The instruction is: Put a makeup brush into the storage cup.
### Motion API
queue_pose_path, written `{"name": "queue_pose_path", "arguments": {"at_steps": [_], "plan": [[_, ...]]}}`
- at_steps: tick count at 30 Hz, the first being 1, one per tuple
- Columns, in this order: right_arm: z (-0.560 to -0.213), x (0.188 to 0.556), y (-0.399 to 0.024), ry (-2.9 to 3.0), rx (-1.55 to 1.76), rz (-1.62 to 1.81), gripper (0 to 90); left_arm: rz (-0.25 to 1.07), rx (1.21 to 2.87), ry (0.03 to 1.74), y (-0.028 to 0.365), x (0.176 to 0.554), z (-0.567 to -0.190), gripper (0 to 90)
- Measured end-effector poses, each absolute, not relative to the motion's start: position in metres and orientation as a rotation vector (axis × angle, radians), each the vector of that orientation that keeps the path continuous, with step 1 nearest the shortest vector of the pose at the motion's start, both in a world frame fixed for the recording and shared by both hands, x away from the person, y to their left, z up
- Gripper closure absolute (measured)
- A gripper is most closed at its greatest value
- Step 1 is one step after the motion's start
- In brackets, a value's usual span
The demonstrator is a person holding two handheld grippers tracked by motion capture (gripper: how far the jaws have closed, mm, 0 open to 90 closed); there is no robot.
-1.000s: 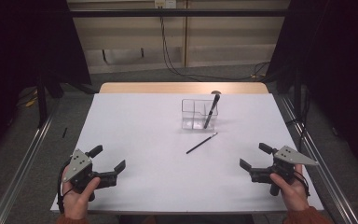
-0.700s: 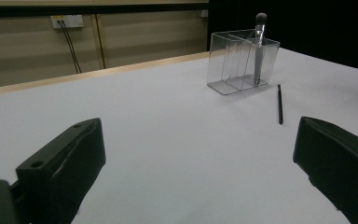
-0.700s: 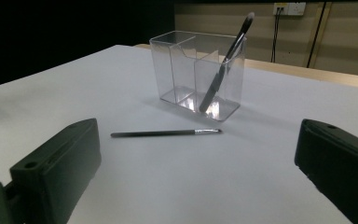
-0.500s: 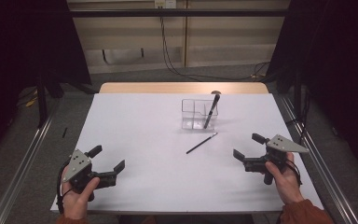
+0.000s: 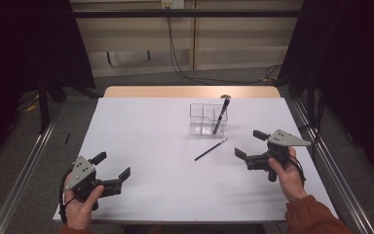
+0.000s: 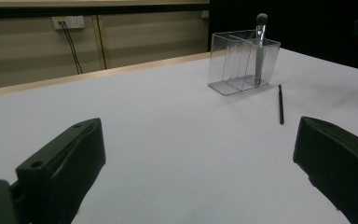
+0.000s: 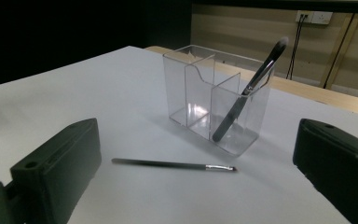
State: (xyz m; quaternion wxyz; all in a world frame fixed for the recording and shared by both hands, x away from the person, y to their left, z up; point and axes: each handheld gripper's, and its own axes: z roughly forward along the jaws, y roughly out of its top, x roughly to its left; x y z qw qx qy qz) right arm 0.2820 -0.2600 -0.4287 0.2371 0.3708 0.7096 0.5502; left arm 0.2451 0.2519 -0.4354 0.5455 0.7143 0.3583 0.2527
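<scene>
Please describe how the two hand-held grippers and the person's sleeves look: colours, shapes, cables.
Both the left gripper and the right gripper are black, each with two blocky black jaws and a grey three-cornered plate on top. A thin black cable loops from the left one near the hand. The jaws have small round holes. The person wears rust-orange sleeves.

path to thin brush [image 5: 210, 149]: open | obstacle: clear organizer [image 5: 207, 119] just behind
</scene>
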Motion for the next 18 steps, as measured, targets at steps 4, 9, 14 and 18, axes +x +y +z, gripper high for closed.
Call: {"name": "queue_pose_path", "arguments": {"at_steps": [4,9,14,18], "plan": [[-0.426,0.291,-0.255,1.954,1.006,1.504,0.5,0.599,1.694,0.85,0.252,0.245,-0.435,2.3],[-0.424,0.303,-0.248,1.973,0.989,1.501,1.6,0.599,1.695,0.851,0.252,0.245,-0.435,2.3],[-0.421,0.315,-0.24,1.975,0.977,1.499,1.9,0.6,1.694,0.85,0.252,0.245,-0.435,2.3],[-0.42,0.324,-0.235,1.992,0.975,1.488,1.6,0.599,1.695,0.851,0.252,0.245,-0.436,2.3]]}}
